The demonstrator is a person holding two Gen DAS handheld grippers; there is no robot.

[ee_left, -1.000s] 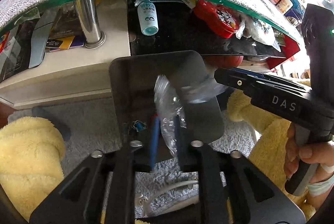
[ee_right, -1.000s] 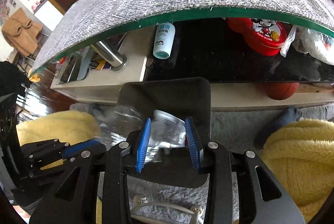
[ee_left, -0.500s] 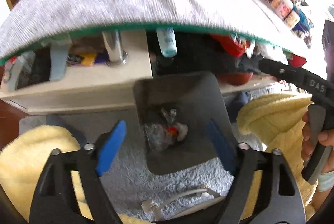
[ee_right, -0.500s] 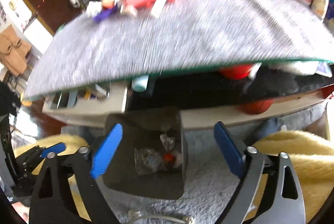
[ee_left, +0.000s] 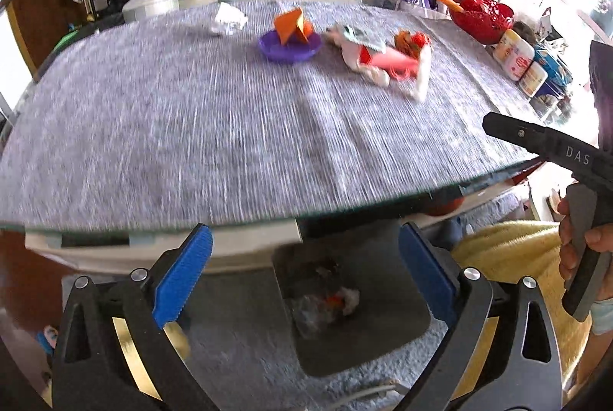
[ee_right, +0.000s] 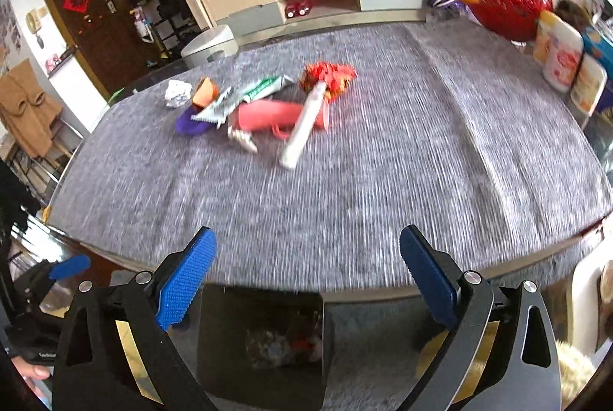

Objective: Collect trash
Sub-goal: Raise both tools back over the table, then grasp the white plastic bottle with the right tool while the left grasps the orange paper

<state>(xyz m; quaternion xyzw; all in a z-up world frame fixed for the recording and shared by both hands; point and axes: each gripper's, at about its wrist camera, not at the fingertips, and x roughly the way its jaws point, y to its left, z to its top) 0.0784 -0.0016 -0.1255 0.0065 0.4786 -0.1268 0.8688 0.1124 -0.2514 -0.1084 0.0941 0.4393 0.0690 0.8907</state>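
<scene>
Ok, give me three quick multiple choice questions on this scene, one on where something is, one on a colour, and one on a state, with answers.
1. Where is the trash bin?
A. on the table
B. on the floor rug below the table edge
C. on the TV cabinet

2. What colour is the shallow dish on the table?
A. purple
B. green
C. white

3. How is the right gripper?
A. shut on a wrapper
B. jaws apart, empty
C. shut on a bottle

Answers: 1 B, it stands on the grey rug; 2 A, the dish is purple; 3 B, nothing lies between its blue pads.
</scene>
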